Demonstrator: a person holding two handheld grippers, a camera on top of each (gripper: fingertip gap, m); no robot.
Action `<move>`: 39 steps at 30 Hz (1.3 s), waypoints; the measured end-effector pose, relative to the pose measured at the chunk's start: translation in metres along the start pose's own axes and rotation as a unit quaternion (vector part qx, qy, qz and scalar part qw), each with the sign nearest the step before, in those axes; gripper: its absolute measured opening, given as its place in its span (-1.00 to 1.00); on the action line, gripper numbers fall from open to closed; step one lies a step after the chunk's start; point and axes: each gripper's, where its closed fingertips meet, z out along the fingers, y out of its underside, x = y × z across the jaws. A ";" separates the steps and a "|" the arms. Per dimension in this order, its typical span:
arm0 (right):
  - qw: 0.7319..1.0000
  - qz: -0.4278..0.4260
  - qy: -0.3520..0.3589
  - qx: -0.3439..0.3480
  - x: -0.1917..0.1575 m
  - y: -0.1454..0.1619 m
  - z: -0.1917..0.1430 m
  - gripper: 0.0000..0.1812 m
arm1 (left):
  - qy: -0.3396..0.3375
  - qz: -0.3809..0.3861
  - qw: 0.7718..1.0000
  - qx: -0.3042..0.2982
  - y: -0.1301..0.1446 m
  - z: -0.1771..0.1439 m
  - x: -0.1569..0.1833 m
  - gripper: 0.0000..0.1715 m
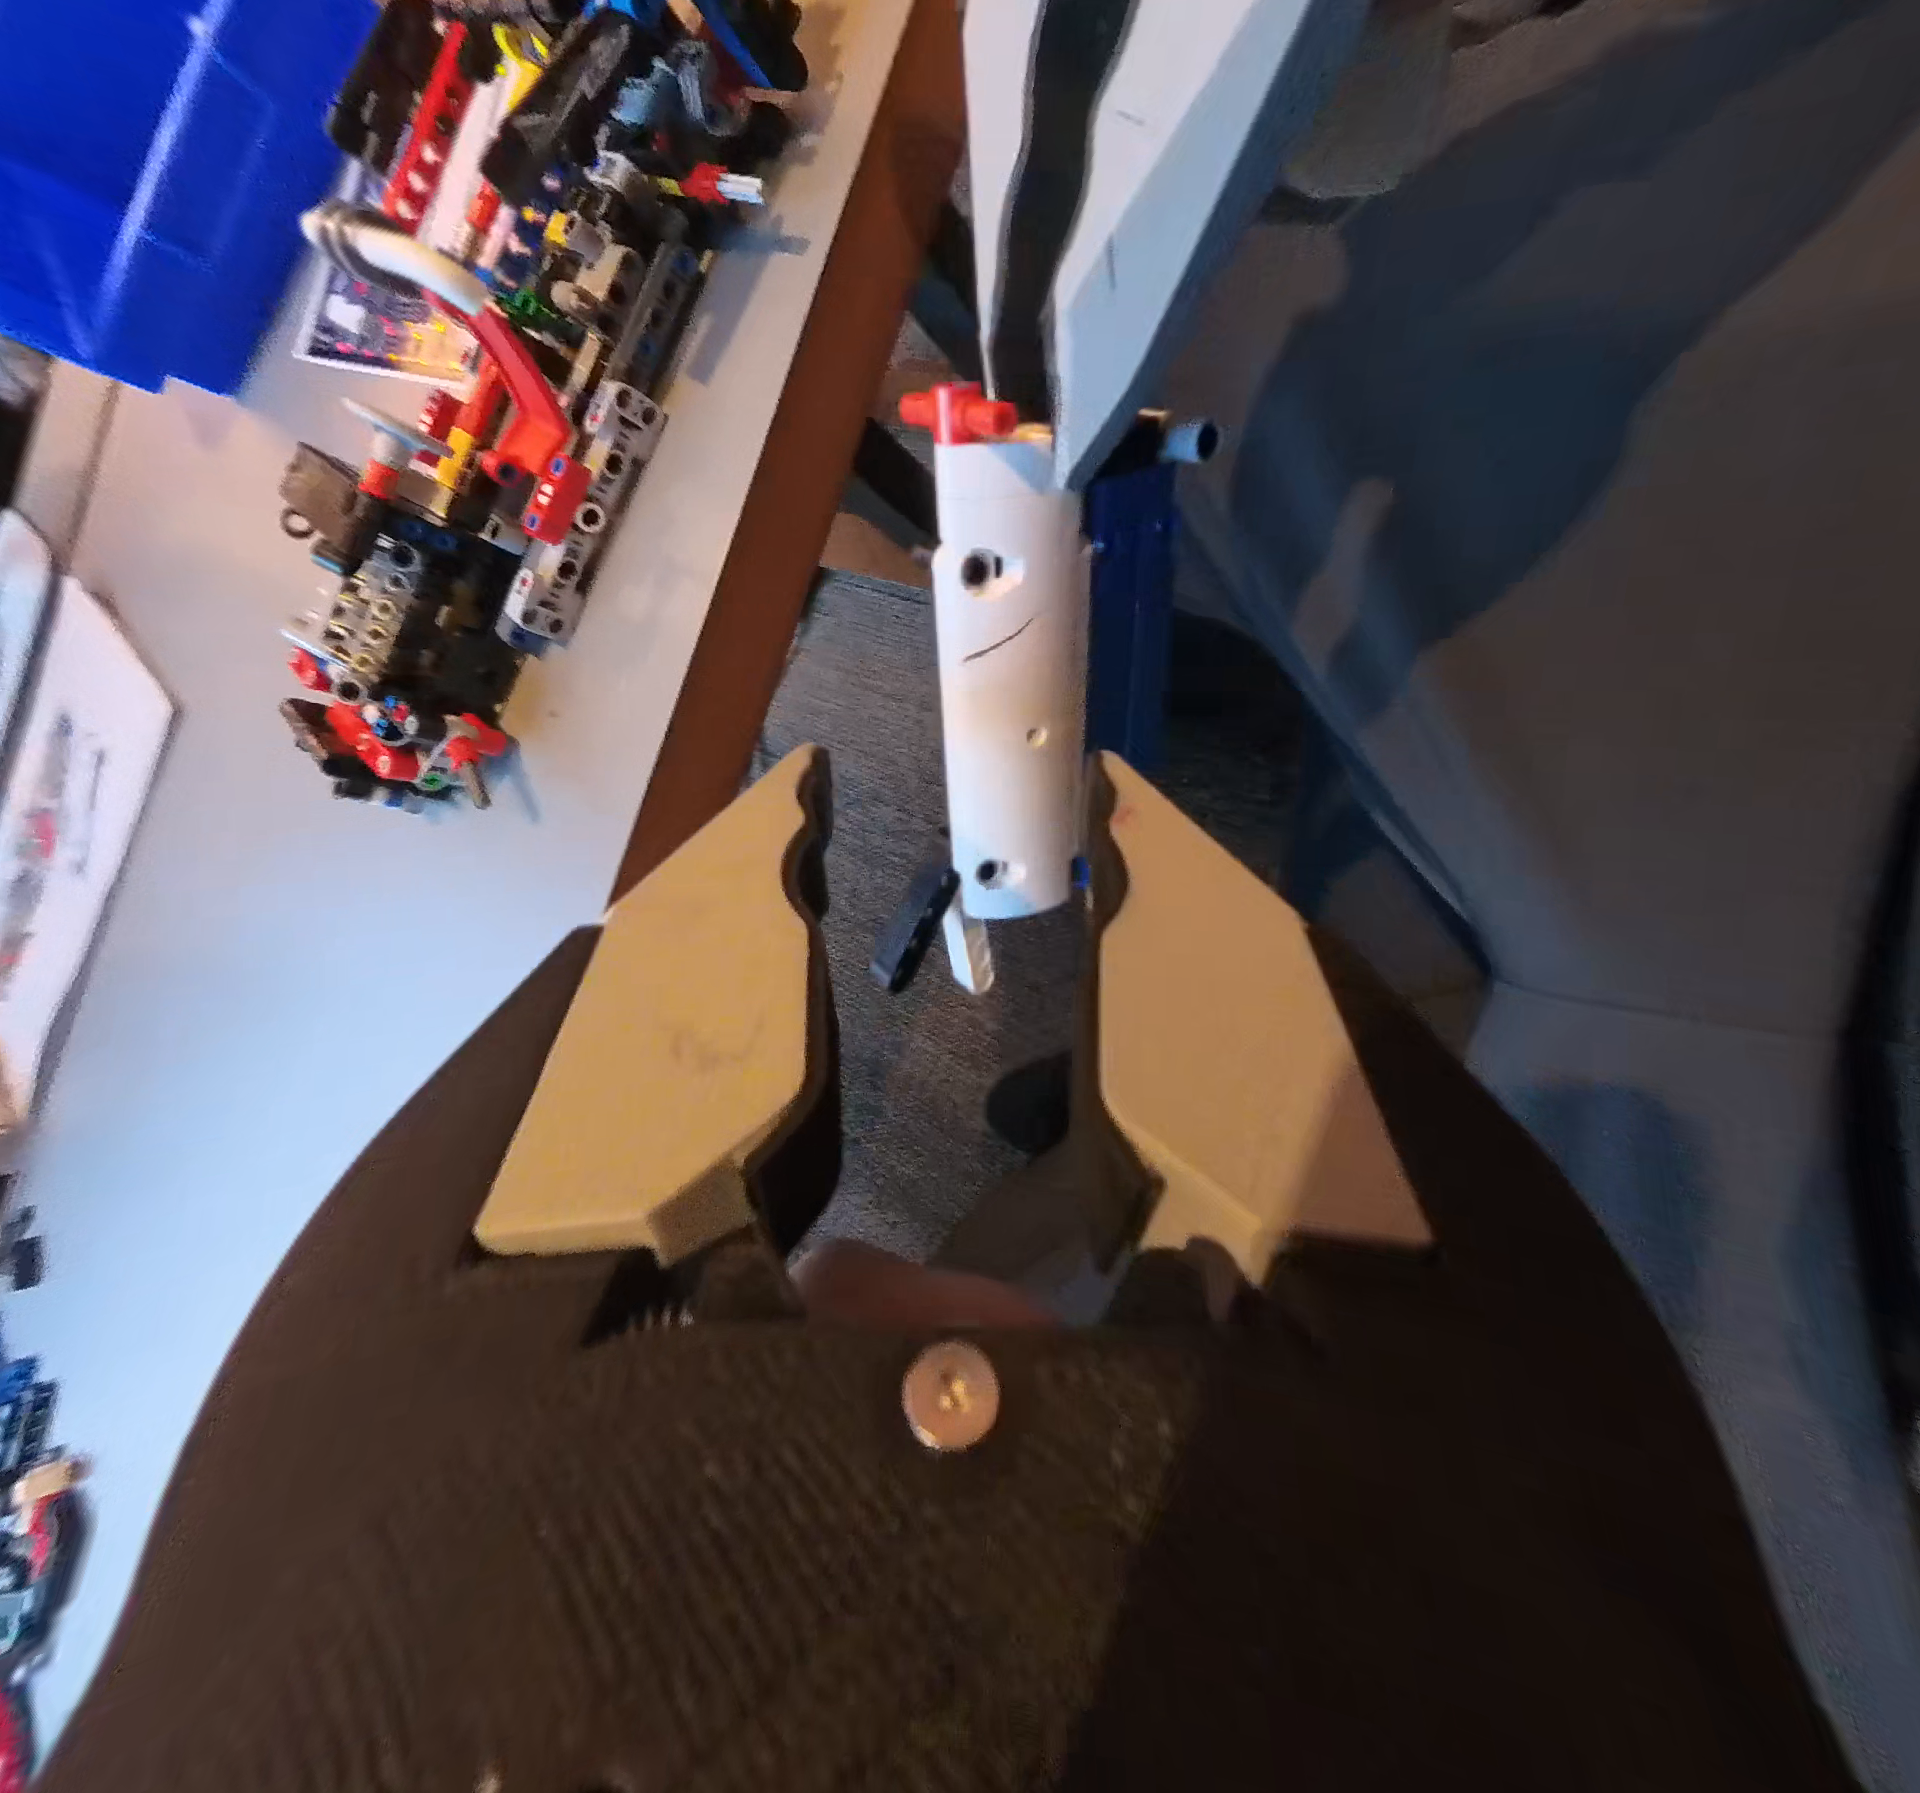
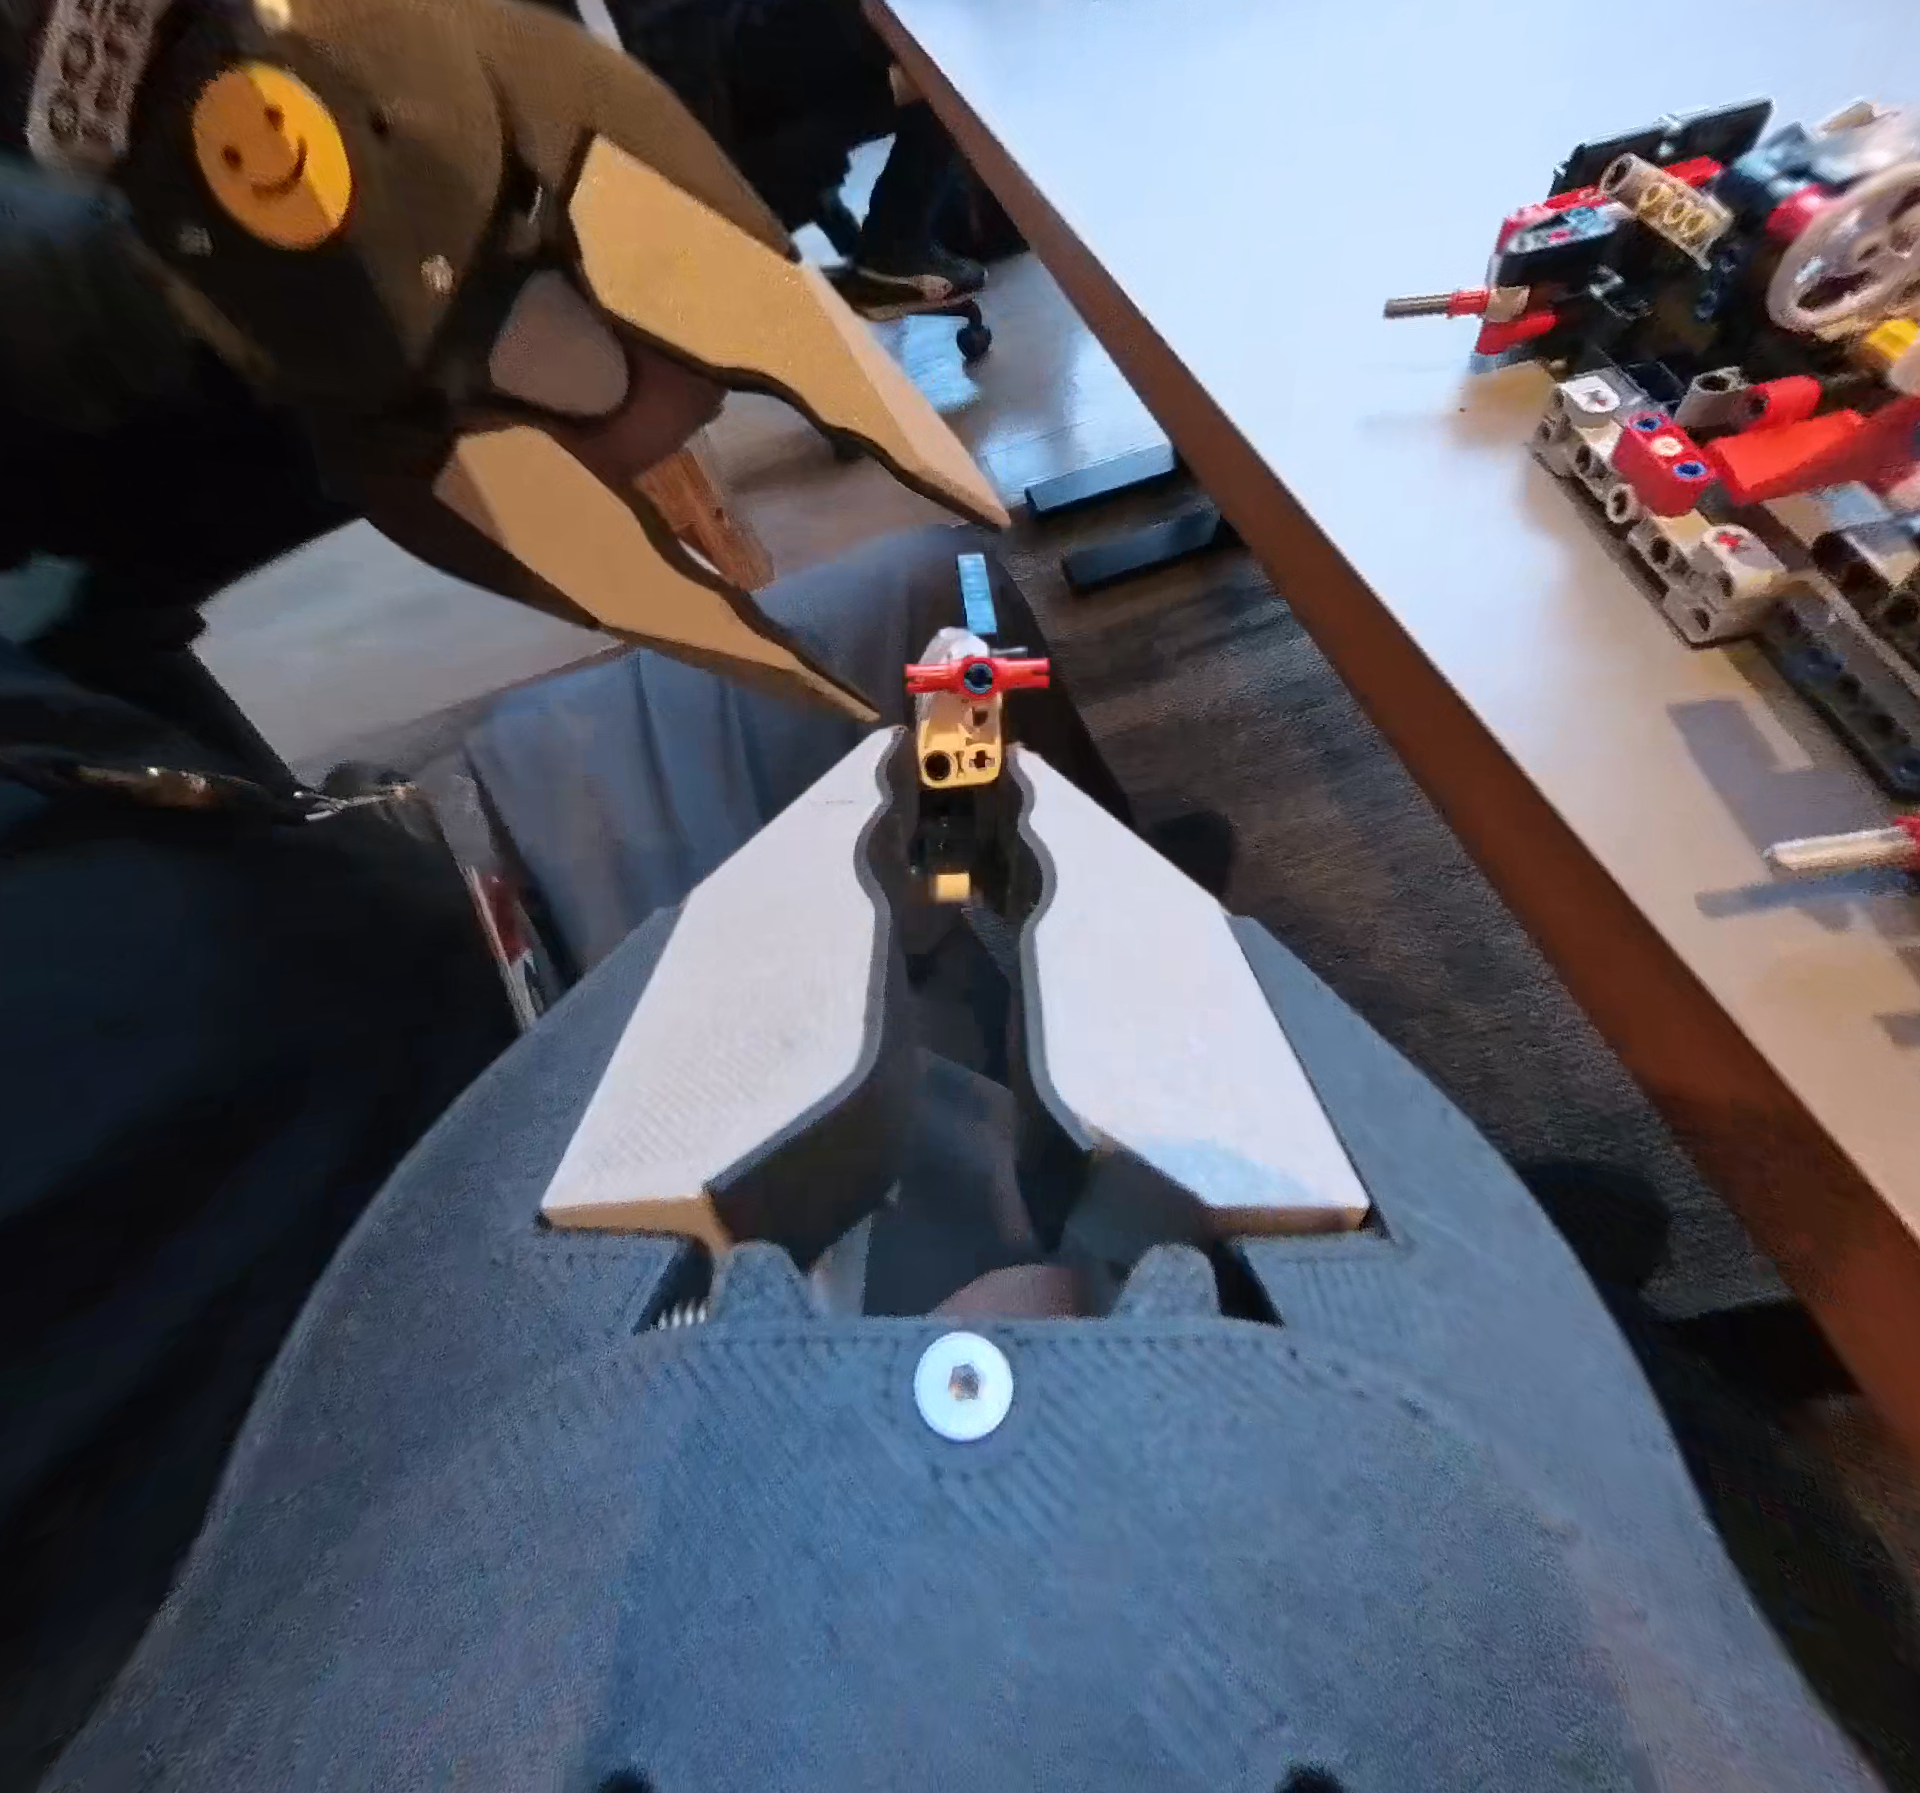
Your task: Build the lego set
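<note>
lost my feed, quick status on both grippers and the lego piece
Right gripper shut on white lego sub-assembly, held off the table edge. Left gripper open, fingers either side of it. Main lego build on table. Nothing in the way.

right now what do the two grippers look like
Both are dark, ridged printed bodies with a silver screw in the middle and two pale beige pointed fingers. The left gripper also carries a yellow smiley badge and a grey label on its side.

Glossy plastic lego piece (image 1: 1003, 694); matt ridged tongs (image 2: 951, 756); smooth table (image 2: 1351, 289).
</note>
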 end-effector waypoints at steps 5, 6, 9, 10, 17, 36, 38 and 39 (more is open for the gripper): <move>1.000 0.026 0.007 0.001 0.005 0.001 0.002 -0.85 | -0.034 -0.008 0.999 0.001 -0.003 0.008 0.000 -0.26; 0.999 0.037 0.004 0.009 0.005 -0.001 0.001 -0.85 | -0.045 -0.012 0.999 0.012 -0.008 0.009 0.001 -0.24; 0.997 0.071 -0.010 0.037 0.004 -0.009 0.000 -0.85 | -0.065 -0.007 0.998 0.023 -0.019 0.017 0.012 -0.21; 0.996 0.075 -0.008 0.041 0.004 -0.010 0.001 -0.85 | -0.077 0.007 0.997 0.021 -0.019 0.020 0.013 -0.22; 0.993 0.096 -0.014 0.064 0.007 -0.015 -0.005 -0.85 | -0.161 0.065 0.985 -0.002 -0.011 0.030 -0.003 -0.24; 0.993 0.061 0.001 0.105 0.033 -0.024 -0.019 -0.85 | -0.241 0.213 0.944 0.076 -0.038 0.040 -0.040 -0.38; 0.995 0.032 0.011 0.097 0.034 -0.023 -0.018 -0.85 | -0.257 0.244 0.931 0.081 -0.040 0.043 -0.044 -0.38; 0.994 0.021 0.014 0.103 0.035 -0.026 -0.020 -0.85 | -0.266 0.249 0.927 0.092 -0.043 0.042 -0.047 -0.37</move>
